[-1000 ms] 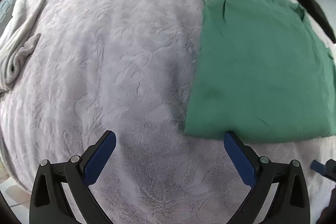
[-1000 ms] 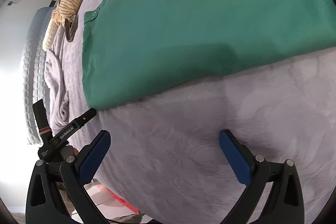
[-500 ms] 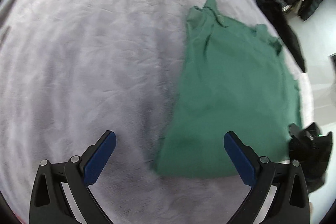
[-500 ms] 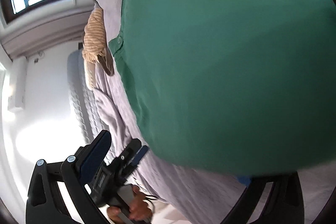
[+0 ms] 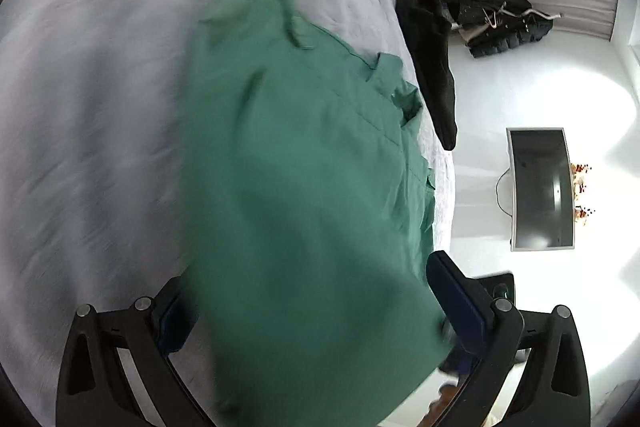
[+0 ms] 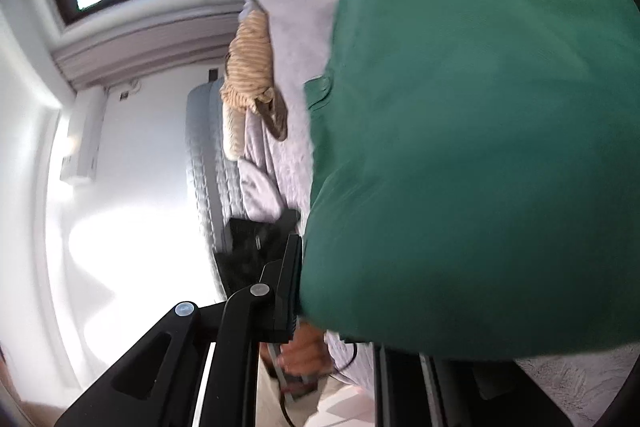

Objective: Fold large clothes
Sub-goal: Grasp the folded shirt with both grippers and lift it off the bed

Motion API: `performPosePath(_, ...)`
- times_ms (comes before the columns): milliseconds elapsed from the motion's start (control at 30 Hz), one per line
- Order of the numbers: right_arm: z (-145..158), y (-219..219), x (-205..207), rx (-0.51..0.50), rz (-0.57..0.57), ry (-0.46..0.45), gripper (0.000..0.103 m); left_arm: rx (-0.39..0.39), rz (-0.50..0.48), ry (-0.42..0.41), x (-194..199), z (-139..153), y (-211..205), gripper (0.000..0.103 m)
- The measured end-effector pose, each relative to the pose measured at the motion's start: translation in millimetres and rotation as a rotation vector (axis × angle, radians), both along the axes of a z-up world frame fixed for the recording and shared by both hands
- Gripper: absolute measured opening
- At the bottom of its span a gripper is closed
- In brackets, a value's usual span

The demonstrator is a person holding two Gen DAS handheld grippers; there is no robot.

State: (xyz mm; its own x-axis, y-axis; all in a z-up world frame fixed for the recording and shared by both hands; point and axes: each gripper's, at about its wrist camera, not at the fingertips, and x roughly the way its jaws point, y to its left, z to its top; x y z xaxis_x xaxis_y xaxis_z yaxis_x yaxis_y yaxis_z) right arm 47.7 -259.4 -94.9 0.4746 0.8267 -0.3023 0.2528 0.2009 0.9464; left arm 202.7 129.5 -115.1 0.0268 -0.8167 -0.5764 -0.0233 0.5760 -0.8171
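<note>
A folded green shirt (image 5: 304,187) lies on the grey bedspread (image 5: 88,115). In the left wrist view its near end fills the space between my left gripper's (image 5: 312,303) wide-apart blue pads (image 5: 452,291); the left pad is partly hidden by the cloth. In the right wrist view the green shirt (image 6: 480,115) fills the frame and covers the right finger of my right gripper (image 6: 340,291). The jaws look much narrower there and seem to pinch the shirt's near edge.
A black garment (image 5: 432,67) hangs over the bed's far edge. A striped beige garment (image 6: 252,63) and a crumpled grey blanket (image 6: 260,183) lie near the headboard. A monitor (image 5: 540,187) hangs on the white wall. The person's hand (image 6: 304,355) shows low in the right wrist view.
Both grippers moved in onto the shirt's near edge and rolled sideways. The right gripper's jaws went from wide open to nearly closed on the cloth. The left stays wide.
</note>
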Motion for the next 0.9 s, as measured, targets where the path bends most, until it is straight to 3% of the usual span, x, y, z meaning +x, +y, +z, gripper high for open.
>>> performPosePath(67,-2.4,4.3,-3.0,-0.024,0.034,0.016,0.015,0.076,-0.030,-0.010,7.1,0.0,-19.3,0.091)
performPosePath(133,-7.3,6.9,-8.9,-0.062,0.087,0.060,0.015,0.212,-0.071,-0.029,10.7,-2.9,-36.7,0.026)
performPosePath(200,-12.1,10.8,-20.1,-0.110,0.178,0.113,0.018,0.292,-0.082,-0.024,10.3,-7.8,-41.7,0.021)
performPosePath(300,7.4,-6.0,-37.7,-0.232,0.249,0.100,0.018,0.307,-0.061,-0.091,5.1,5.2,-43.5,0.019)
performPosePath(433,34.2,-55.4,-34.2,-0.471,0.104,0.063,0.018,0.324,-0.071,-0.239,-5.9,43.3,-57.0,0.018)
performPosePath(500,31.6,-71.3,-21.6,-0.587,0.061,0.081,0.014,0.321,-0.075,-0.290,-4.5,64.2,-73.2,0.018)
performPosePath(567,9.7,-67.4,-7.9,-0.664,0.117,0.109,0.012,0.305,-0.077,-0.331,-6.9,86.7,-84.6,0.018)
performPosePath(600,-10.4,-61.1,-2.8,-0.672,0.157,0.147,0.009,0.291,-0.087,-0.346,-7.7,98.4,-94.2,0.018)
performPosePath(700,-19.9,-57.7,-3.6,-0.631,0.141,0.139,0.009,0.307,-0.151,-0.424,-19.4,127.5,-129.1,0.018)
performPosePath(833,-21.6,-88.5,-26.5,-0.431,0.071,0.114,0.009,0.337,-0.282,-0.565,-41.9,162.5,-213.1,0.018)
performPosePath(900,-13.4,-115.4,-46.2,-0.381,0.015,0.099,0.009,0.353,-0.337,-0.612,-47.5,171.8,-253.8,0.018)
